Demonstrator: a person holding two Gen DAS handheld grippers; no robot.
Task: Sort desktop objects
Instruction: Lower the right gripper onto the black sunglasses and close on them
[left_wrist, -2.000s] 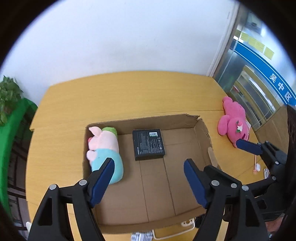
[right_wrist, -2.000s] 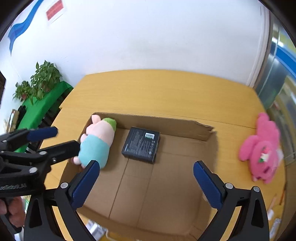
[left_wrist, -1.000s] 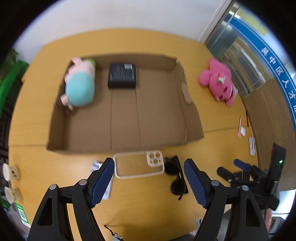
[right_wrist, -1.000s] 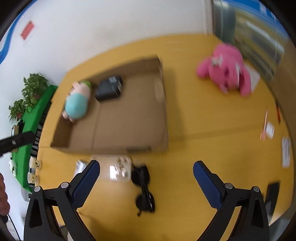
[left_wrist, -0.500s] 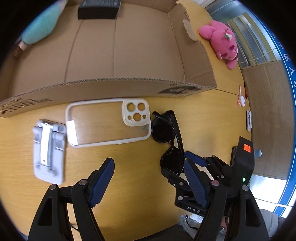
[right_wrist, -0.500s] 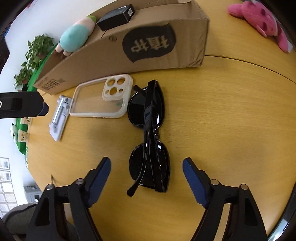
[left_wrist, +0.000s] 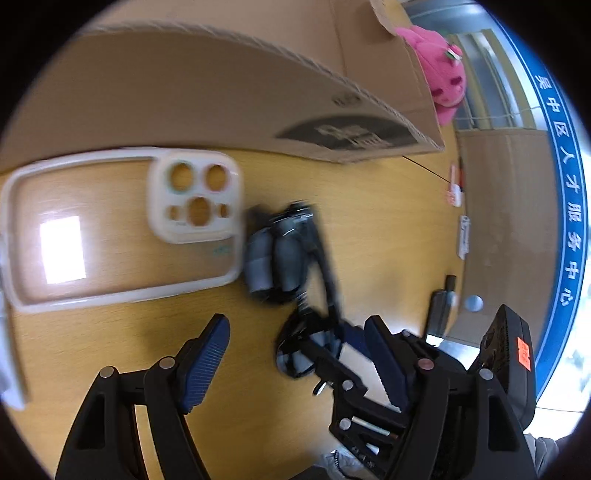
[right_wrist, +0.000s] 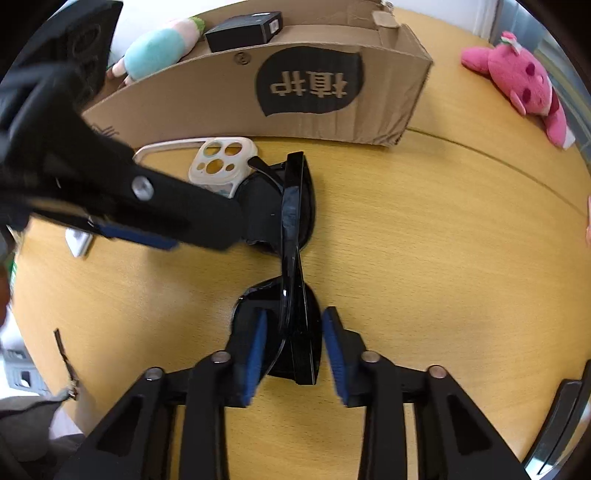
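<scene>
Right up close, the right gripper (right_wrist: 291, 354) has its blue pads on either side of the near lens of the black sunglasses (right_wrist: 295, 236). The left pad looks pressed against the lens and the right one sits just beside the frame, so the fingers are narrowed around it, but I can't tell for sure that it's a firm clamp. The sunglasses lie folded on the wooden desk (right_wrist: 424, 258), near its front edge, pointing away toward the box.

The left gripper (left_wrist: 295, 354) hangs low over the desk with its fingers spread wide and nothing between them. In the right wrist view its black arm cuts across from the left and covers part of the clear phone case (right_wrist: 218, 162). The left wrist view is pretty blurry from motion.

That phone case lies flat just left of the far lens, touching or almost touching it. Further left, a small white thing (right_wrist: 79, 242) pokes out from under the arm; can't say what it is.

Behind all that sits the open cardboard box (right_wrist: 306, 88), with a black printed logo on its near wall. Inside at the far side are a pastel plush toy (right_wrist: 155, 48) and a black box (right_wrist: 243, 31). Off past the box's right end, a pink plush (right_wrist: 521, 77) lies on the desk, well apart from everything.
</scene>
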